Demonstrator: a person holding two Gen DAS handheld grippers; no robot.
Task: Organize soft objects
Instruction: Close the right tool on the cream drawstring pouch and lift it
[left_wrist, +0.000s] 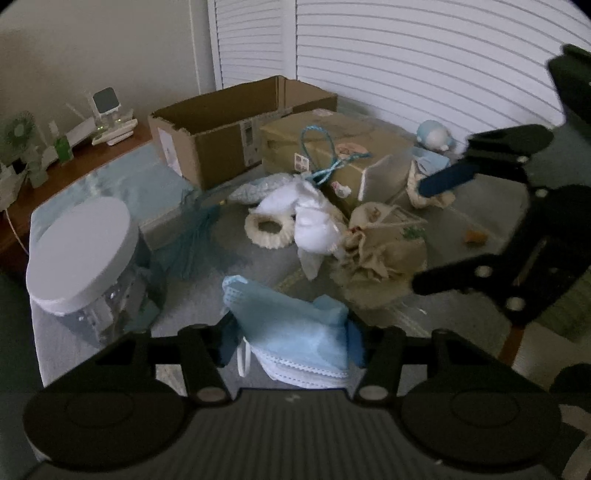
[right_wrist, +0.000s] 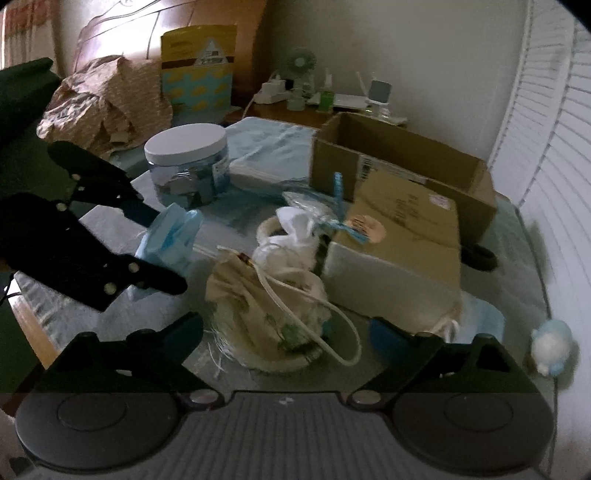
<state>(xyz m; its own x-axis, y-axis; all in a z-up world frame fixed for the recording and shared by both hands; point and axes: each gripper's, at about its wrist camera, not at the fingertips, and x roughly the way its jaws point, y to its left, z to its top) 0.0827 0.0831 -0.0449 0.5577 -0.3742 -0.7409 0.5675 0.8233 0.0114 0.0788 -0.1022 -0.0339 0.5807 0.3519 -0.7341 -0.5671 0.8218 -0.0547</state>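
My left gripper (left_wrist: 291, 343) is shut on a stack of blue face masks (left_wrist: 295, 336) and holds it above the bed; it also shows in the right wrist view (right_wrist: 166, 236). My right gripper (right_wrist: 286, 328) is open and empty, over a beige drawstring bag (right_wrist: 258, 306) with a white cord. The bag (left_wrist: 380, 254) lies in a pile with a white cloth (left_wrist: 310, 218), a cream ring (left_wrist: 267, 230) and a blue cord (left_wrist: 325, 155). An open cardboard box (left_wrist: 229, 125) stands behind the pile. A small blue and white plush (right_wrist: 552, 347) lies at the right.
A closed tan box (right_wrist: 399, 229) lies beside the open one (right_wrist: 406, 166). A clear jar with a white lid (left_wrist: 81, 251) stands at the left. A folded blue bag (right_wrist: 269, 147), crumpled brown paper (right_wrist: 107, 96) and a nightstand with a fan (right_wrist: 303, 62) are behind.
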